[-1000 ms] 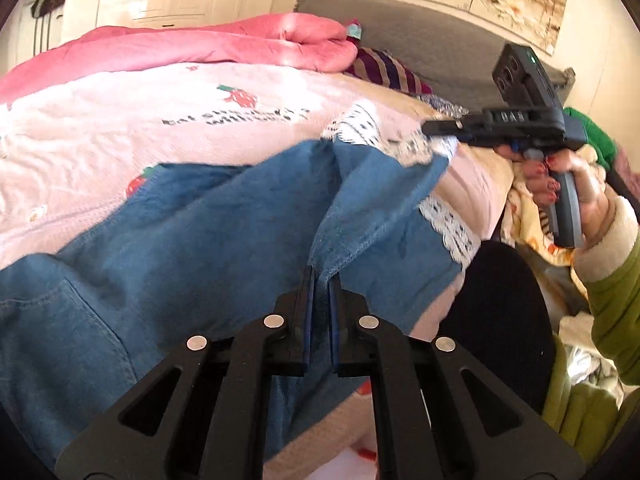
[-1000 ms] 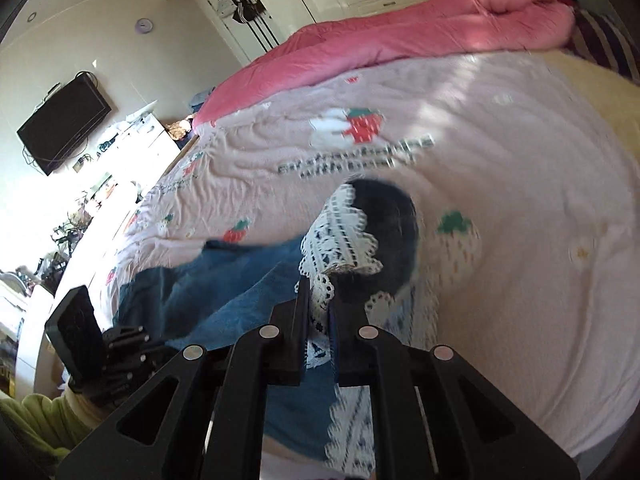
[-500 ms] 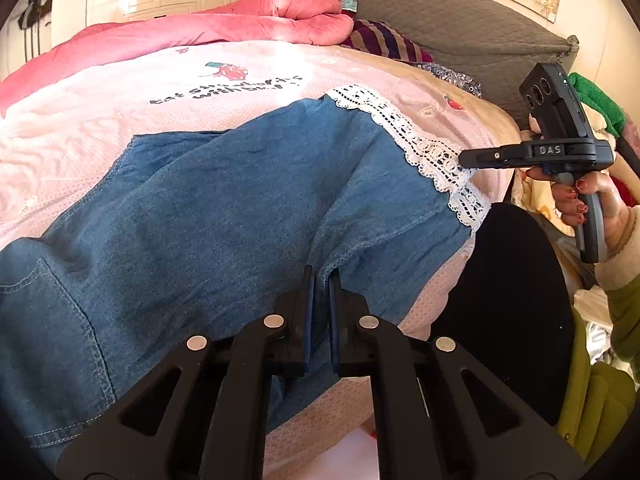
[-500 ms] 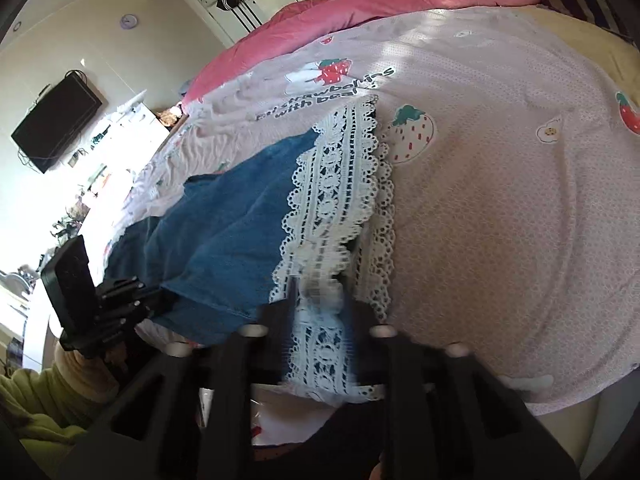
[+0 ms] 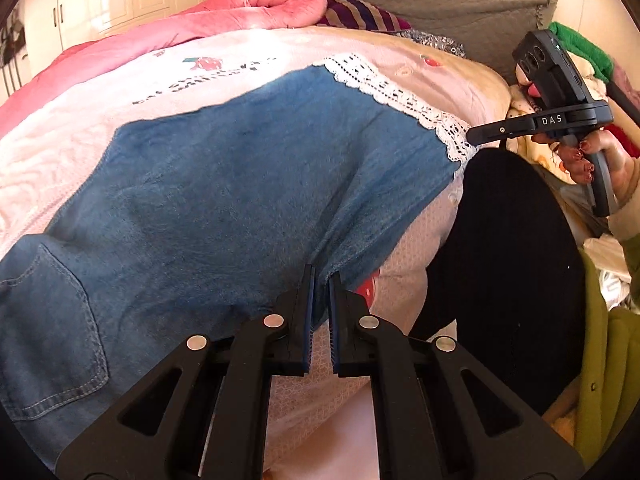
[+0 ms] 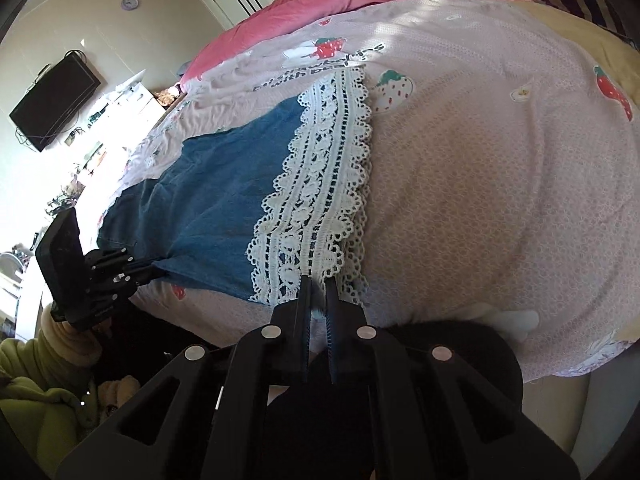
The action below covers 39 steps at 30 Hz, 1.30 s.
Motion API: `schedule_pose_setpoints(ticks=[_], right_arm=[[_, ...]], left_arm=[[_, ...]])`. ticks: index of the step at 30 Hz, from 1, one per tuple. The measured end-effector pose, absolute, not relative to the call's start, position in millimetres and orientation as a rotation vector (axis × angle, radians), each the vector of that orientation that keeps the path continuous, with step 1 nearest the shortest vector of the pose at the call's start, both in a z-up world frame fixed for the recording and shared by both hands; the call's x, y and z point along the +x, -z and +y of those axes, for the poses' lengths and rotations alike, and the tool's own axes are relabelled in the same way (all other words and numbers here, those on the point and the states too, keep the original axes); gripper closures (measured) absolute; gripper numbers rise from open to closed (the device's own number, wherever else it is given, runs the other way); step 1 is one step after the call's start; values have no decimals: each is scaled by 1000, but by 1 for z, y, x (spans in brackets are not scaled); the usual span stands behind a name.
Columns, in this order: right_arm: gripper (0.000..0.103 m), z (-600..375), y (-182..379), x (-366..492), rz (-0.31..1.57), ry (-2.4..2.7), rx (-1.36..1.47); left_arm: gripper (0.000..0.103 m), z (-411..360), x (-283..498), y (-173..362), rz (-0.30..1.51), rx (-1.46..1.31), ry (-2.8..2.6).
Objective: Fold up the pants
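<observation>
Pants [image 5: 248,184] lie spread flat on the bed [image 6: 500,152], legs stacked, near the bed's front edge where you stand; the pink quilt [image 5: 168,28] is bunched along the far side. Your left claw [image 5: 319,300] is clamped on the denim at the near edge, roughly mid-leg, with a small ridge of cloth pulled up into the jaws. Your right claw [image 6: 316,300] is pinched shut on the white lace hem [image 6: 320,184] at its near corner; the left-wrist view shows the same grip from the side [image 5: 476,138]. Back pocket [image 5: 52,320] marks the waist end, past your left claw, away from the hem. Handling, as I judge it: soft mid-weight denim, limp, it'll sag and drape between your two grips, not slippery on this knit sheet so it'll drag rather than slide; lift before you move it. The lace is openwork and the weak spot; it can snag on the claw tips or stretch, so take a bite that includes the denim behind it, not the lace alone. Looks like early fold stage: laid flat, no crosswise fold yet. For that fold I'd hold both hem corners, or hem plus the near edge, and carry them toward the waist, keeping both layers pinched so the legs stay aligned.
</observation>
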State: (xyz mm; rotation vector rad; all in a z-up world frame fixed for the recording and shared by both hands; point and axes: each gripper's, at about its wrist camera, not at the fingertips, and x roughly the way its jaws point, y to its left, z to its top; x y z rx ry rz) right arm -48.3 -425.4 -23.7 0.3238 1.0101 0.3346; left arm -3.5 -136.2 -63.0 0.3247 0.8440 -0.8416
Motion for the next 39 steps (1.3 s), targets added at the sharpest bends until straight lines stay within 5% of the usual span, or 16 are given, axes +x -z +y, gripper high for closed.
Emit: schedule_pose_setpoints(ticks=[9,13,20,26,33,39], right_arm=[[90,-418,27,-47,1047,-290,278],[66,-425,12,-54,1022,-242,274],[65,-406,-20,-56,913,-291,241],[61,-354,-11,-28,950,-411,155],[61,-349,9,-10,1009,-395,178],[59,-351,3,-12,980,-388,191]], left_arm=[[101,-134,-1,68,854,298,835],[97,-131,-1,67,860,267,847],[73,-131,-12,62,860,258,874],[36,-93,-27,25,785,177,782],[22,23,-17,-7,738,28,357],[20,102,18,0,798,-232,185]])
